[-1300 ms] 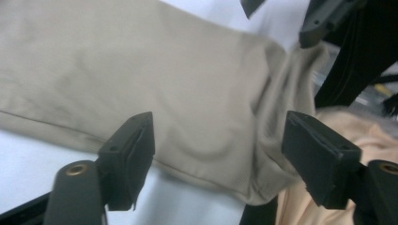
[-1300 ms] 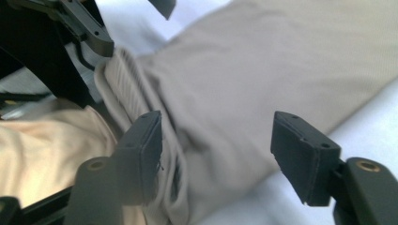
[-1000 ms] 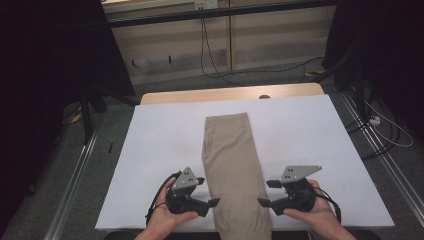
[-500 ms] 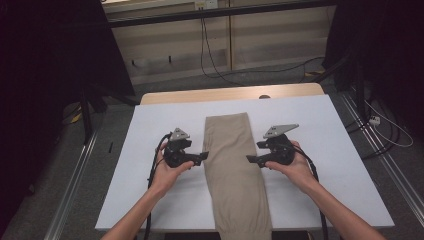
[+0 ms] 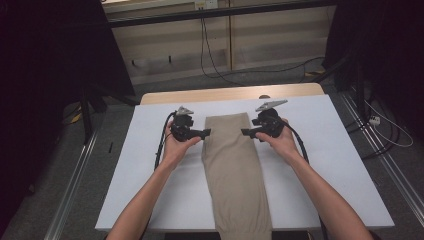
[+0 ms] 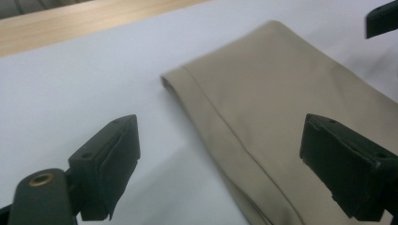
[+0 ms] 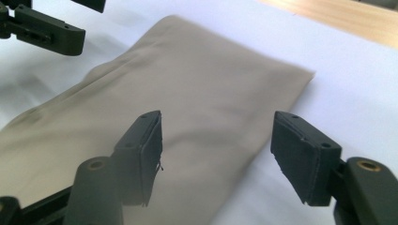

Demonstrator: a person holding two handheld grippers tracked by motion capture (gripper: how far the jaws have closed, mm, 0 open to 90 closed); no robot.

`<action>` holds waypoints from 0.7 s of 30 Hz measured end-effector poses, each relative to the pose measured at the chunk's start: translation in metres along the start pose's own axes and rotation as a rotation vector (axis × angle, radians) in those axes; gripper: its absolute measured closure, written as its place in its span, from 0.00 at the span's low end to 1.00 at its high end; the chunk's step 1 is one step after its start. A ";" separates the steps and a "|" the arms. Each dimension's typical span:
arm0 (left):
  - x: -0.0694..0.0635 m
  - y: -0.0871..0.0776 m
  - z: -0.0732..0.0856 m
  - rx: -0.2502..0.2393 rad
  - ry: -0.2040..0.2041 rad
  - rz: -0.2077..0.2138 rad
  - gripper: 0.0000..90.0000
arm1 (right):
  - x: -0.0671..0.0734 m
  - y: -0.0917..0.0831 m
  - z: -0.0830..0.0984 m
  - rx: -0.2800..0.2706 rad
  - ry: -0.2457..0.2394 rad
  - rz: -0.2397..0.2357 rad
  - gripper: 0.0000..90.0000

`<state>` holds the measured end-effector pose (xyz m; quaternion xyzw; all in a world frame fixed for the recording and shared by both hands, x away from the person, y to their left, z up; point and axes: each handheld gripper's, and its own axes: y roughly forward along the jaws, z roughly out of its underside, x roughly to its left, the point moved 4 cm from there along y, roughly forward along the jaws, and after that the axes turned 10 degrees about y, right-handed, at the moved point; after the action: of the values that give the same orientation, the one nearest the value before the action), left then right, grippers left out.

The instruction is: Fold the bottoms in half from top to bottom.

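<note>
— Looking for print on the folded beige cloth [image 5: 234,162]?
— None readable; it lies lengthwise mid-table [image 5: 350,165].
— The grippers?
— Left gripper [image 5: 204,133] and right gripper [image 5: 247,132] flank its far end, jaws apart, right ones just narrowing, holding nothing.

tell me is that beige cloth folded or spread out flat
Folded. The beige cloth lies on the white table cover as a long narrow strip, and the left gripper view shows layered edges at its far corner.
</note>
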<state>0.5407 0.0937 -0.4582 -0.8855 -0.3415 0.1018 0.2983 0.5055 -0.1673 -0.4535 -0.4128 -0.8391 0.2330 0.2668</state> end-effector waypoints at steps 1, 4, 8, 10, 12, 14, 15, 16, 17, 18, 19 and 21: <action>0.003 0.004 -0.002 0.004 -0.007 0.004 0.15 | -0.004 0.003 -0.005 -0.001 0.000 0.005 0.41; 0.009 0.011 -0.009 -0.008 -0.015 -0.003 0.18 | -0.017 0.012 -0.021 0.007 -0.010 0.036 0.43; 0.019 0.024 -0.013 -0.008 -0.015 -0.016 0.23 | -0.033 0.032 -0.031 0.036 -0.007 0.061 0.46; 0.023 0.030 -0.015 -0.030 -0.038 -0.020 0.25 | -0.039 0.044 -0.032 0.062 0.003 0.082 0.47; 0.027 0.035 -0.015 -0.008 -0.048 -0.013 0.28 | -0.042 0.052 -0.034 0.057 0.010 0.089 0.48; 0.030 0.038 -0.013 -0.001 -0.061 0.001 0.29 | -0.044 0.056 -0.037 0.032 0.024 0.083 0.49; 0.031 0.040 -0.011 0.001 -0.069 0.005 0.29 | -0.044 0.059 -0.038 0.044 0.022 0.084 0.49; 0.032 0.042 -0.010 0.004 -0.069 0.012 0.29 | -0.045 0.062 -0.038 0.055 0.011 0.087 0.49; 0.033 0.044 -0.009 0.002 -0.068 0.017 0.31 | -0.047 0.065 -0.039 0.059 0.006 0.095 0.48; 0.033 0.047 -0.008 0.005 -0.066 0.014 0.32 | -0.048 0.067 -0.039 0.060 0.010 0.096 0.49; 0.033 0.049 -0.008 0.005 -0.067 0.015 0.33 | -0.050 0.071 -0.039 0.065 0.030 0.087 0.48; 0.033 0.053 -0.010 0.015 -0.038 -0.011 0.33 | -0.052 0.076 -0.038 0.092 0.039 0.088 0.45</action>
<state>0.5978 0.0794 -0.4814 -0.8792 -0.3512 0.1197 0.2988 0.6001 -0.1609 -0.4848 -0.4410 -0.8034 0.2746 0.2911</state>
